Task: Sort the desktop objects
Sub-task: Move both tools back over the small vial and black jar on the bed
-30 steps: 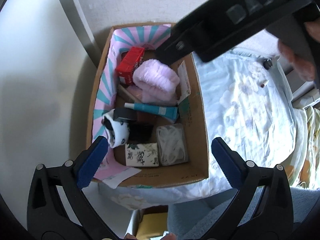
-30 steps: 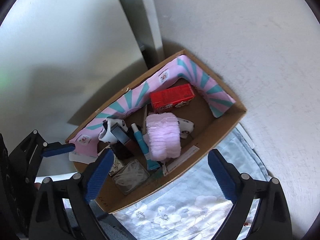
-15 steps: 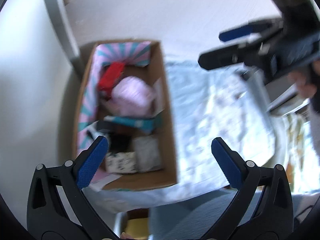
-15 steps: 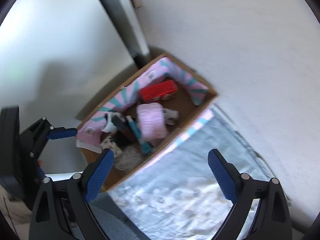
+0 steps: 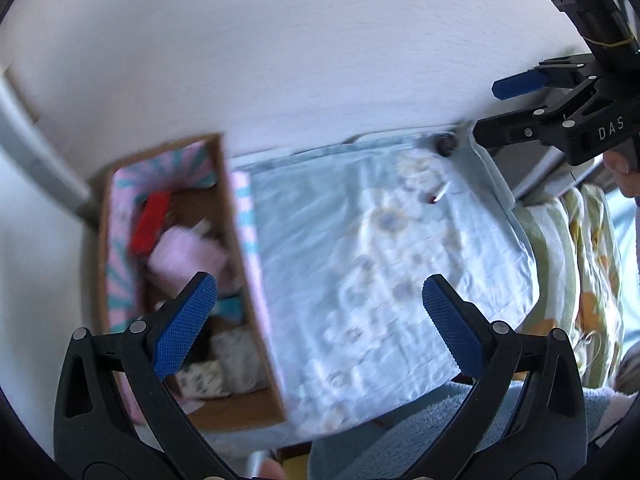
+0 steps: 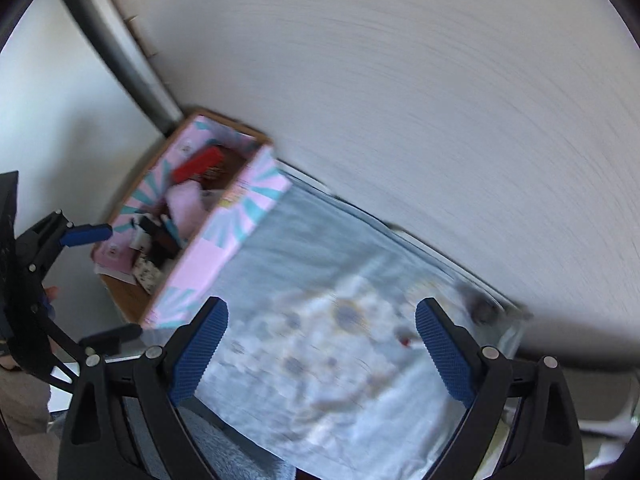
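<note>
Beside floral cloth [image 5: 360,264]: cardboard box [image 5: 240,280], pink-teal lining.

Matt brown cardboard box [image 5: 256,292]; soft, floral-printed cloth [image 5: 380,264].

This is a room in a home, most likely a bedroom; a light blue cloth with a faded flower print [image 5: 384,264] is spread over the surface against a plain white wall [image 5: 320,48], and a yellow-green flowered quilt [image 5: 576,264] hangs in folds beside it. A cardboard box [image 5: 244,280] lined with pink and teal striped paper sits at the cloth's edge by the wall, filled with small household things, among them a red packet [image 5: 150,224] and a fluffy pink item [image 5: 188,254]; motion blur hides finer detail.
</note>
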`<state>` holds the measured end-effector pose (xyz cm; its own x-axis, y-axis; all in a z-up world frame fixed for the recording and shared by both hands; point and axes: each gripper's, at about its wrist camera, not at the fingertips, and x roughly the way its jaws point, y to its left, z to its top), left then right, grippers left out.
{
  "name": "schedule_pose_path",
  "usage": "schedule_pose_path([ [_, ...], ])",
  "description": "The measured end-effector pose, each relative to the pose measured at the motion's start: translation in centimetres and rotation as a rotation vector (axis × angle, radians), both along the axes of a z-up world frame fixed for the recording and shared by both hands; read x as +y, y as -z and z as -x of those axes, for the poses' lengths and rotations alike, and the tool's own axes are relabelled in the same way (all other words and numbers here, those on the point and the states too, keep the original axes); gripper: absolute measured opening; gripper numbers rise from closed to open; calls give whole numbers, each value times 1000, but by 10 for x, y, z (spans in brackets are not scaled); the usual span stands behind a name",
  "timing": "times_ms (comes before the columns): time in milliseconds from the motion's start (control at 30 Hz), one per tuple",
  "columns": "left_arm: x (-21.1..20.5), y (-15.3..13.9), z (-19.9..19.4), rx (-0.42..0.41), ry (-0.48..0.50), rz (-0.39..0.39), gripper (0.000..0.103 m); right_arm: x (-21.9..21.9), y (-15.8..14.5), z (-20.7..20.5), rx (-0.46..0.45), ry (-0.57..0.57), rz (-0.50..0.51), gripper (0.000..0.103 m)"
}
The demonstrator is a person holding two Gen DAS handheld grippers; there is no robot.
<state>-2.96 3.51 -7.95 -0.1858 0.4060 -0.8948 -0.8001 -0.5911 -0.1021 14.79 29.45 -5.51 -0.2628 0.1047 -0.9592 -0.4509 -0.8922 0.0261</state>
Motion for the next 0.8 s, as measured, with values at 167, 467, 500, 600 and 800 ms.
schedule_pose_path([
  [167, 53, 7, -21, 38, 111, 24, 103, 34, 6, -52, 4, 118, 29, 94],
  [467, 142, 26, -48, 53, 259, -36, 103, 87, 34, -122, -14, 262, 75, 94],
  [500, 151, 30, -51, 71, 264, -30, 103, 92, 40, -129, -13, 277, 87, 94],
  [600, 181, 47, -56, 76, 290, -7, 103, 106, 57, -142, 7, 299, 128, 94],
  [800, 233, 99, -73, 83, 379, 42, 100, 138, 102, -144, 38, 296, 173, 94],
])
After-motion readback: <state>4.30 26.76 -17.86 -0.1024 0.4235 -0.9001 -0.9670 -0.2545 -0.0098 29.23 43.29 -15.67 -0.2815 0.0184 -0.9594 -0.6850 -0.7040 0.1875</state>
